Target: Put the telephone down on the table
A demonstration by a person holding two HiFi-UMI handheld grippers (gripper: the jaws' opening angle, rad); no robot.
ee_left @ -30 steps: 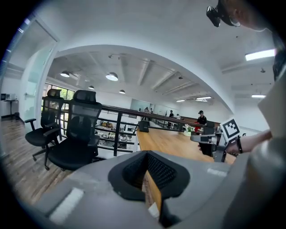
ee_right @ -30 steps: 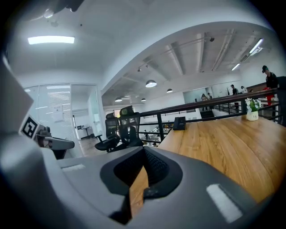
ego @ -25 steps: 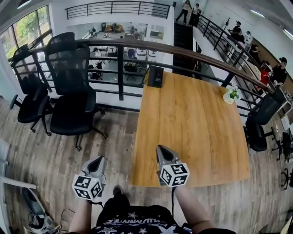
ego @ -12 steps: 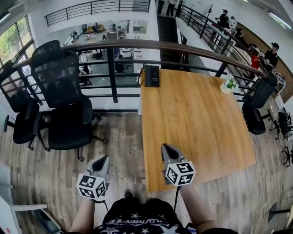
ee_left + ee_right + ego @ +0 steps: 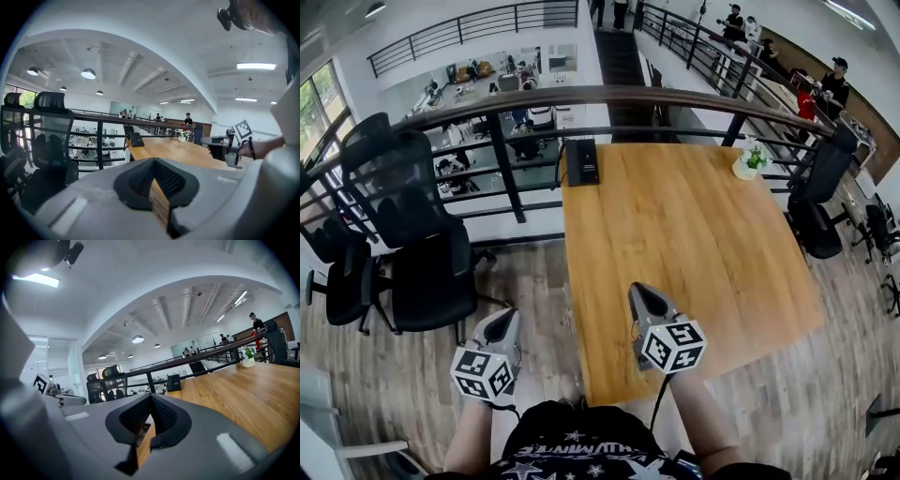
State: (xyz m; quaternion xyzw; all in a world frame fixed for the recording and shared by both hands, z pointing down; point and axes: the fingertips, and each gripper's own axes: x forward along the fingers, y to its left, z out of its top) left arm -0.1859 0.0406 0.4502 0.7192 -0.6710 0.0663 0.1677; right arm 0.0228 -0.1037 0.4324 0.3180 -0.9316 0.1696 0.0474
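Observation:
The black telephone (image 5: 581,161) stands on the far left corner of the wooden table (image 5: 703,234), by the railing. It also shows small in the left gripper view (image 5: 136,139) and the right gripper view (image 5: 174,382). My left gripper (image 5: 505,322) hangs over the floor, left of the table's near corner, shut and empty (image 5: 153,161). My right gripper (image 5: 641,296) is over the table's near edge, also shut with nothing in it (image 5: 150,397). Both point towards the far end of the table, well short of the telephone.
A small potted plant (image 5: 749,160) sits at the table's far right corner. A dark metal railing (image 5: 506,169) runs behind the table. Black office chairs (image 5: 427,272) stand on the floor to the left, another (image 5: 817,202) to the right. People stand far back.
Both grippers have come forward along the table's near left part. The table now sits more to the left and nearer in the head view. Both jaws stay shut.

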